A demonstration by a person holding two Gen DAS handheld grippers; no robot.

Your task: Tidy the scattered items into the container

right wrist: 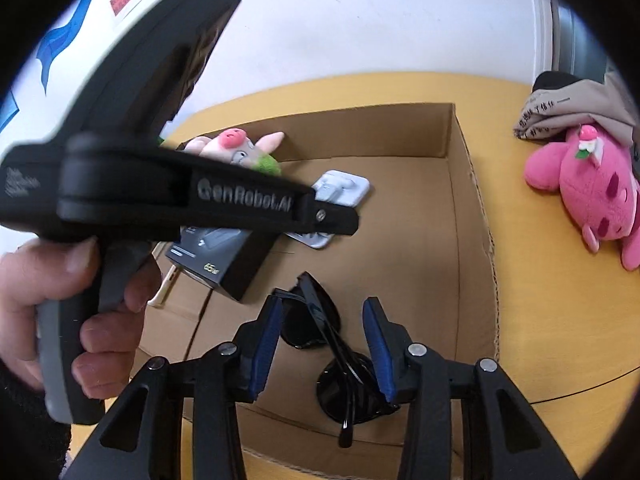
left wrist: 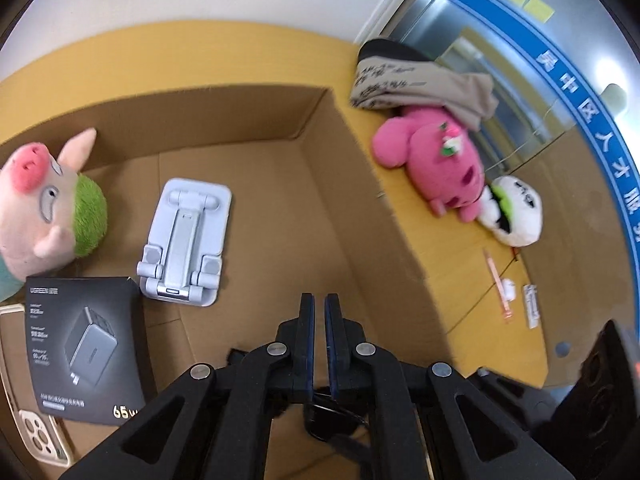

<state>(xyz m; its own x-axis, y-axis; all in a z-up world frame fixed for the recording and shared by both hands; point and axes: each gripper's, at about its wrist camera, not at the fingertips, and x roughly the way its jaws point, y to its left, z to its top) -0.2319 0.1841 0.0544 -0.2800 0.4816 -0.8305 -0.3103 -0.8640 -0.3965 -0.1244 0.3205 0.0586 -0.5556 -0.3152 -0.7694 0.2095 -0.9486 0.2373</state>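
An open cardboard box (left wrist: 328,208) lies on the yellow table and holds a pig plush (left wrist: 44,208), a white phone stand (left wrist: 184,240), a black charger box (left wrist: 84,352) and a phone case (left wrist: 40,436). My left gripper (left wrist: 320,308) is shut and empty over the box. My right gripper (right wrist: 324,316) is open, its fingers either side of black sunglasses (right wrist: 328,344) lying in the box (right wrist: 472,216). The left gripper's body (right wrist: 192,200) crosses the right wrist view. A pink plush (left wrist: 436,160) and a white plush (left wrist: 516,212) lie outside the box.
A beige cloth (left wrist: 420,84) lies on the table behind the pink plush (right wrist: 592,192). A pen (left wrist: 498,284) and small white items (left wrist: 532,304) lie on the table to the right. A glass wall stands at the right.
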